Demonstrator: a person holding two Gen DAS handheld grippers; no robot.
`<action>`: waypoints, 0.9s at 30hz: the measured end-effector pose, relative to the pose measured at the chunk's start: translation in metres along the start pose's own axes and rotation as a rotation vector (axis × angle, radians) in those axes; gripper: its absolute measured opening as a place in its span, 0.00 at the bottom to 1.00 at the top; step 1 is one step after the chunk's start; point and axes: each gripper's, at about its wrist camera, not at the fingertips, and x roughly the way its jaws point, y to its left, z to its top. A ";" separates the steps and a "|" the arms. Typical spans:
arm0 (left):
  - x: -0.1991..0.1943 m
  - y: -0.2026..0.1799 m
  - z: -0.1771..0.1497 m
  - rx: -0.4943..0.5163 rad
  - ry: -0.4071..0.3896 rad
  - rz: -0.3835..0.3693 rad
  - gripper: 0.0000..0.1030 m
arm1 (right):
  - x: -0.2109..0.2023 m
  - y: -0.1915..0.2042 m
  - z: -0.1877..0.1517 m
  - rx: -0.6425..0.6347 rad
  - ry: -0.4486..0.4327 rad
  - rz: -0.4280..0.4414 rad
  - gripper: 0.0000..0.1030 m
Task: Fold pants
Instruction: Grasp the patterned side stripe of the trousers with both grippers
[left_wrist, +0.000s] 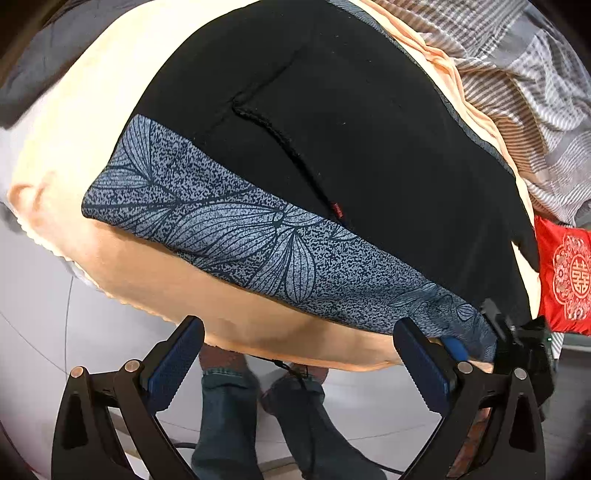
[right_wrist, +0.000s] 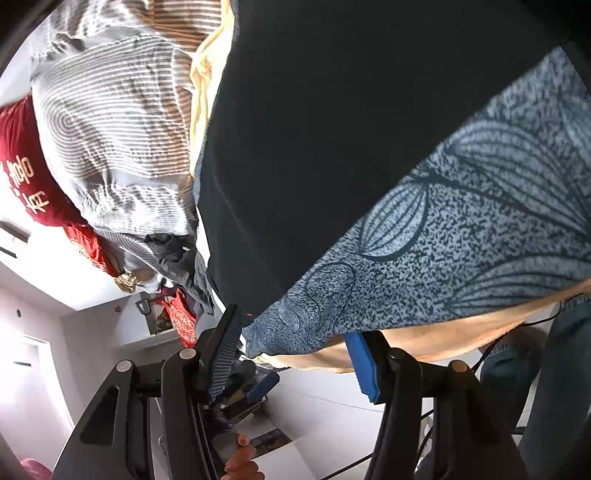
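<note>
The pants (left_wrist: 332, 122), black with a blue-grey leaf-print band (left_wrist: 229, 225) along the near edge, lie spread flat on a peach sheet (left_wrist: 92, 122) covering the bed, filling the left wrist view from 9 o'clock round to 3 o'clock. The left gripper (left_wrist: 299, 354) stands with its jaws spread wide; the right-hand pad sits at the band's corner at 4 o'clock, the left-hand pad over bare sheet, nothing pinched between them. The right gripper (right_wrist: 295, 350) has its jaws partly spread with the corner of the printed band lying between them; whether the pads press on the cloth cannot be told. A striped grey quilt (left_wrist: 517, 92) is bunched at 1 o'clock beyond the pants, and a red embroidered cushion (left_wrist: 565, 280) lies at 3 o'clock. No container shows in either view. The person's denim legs (left_wrist: 221, 417) stand on the pale floor at 6 o'clock.
</note>
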 end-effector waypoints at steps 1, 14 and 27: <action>0.001 0.001 0.000 -0.005 0.003 0.000 1.00 | 0.005 -0.003 0.001 0.023 0.010 0.003 0.59; -0.006 0.002 0.026 -0.163 -0.033 -0.162 1.00 | -0.013 0.045 0.001 -0.030 0.056 0.121 0.08; -0.032 0.004 0.055 -0.197 -0.113 -0.220 0.20 | -0.030 0.064 -0.001 -0.082 0.042 0.015 0.08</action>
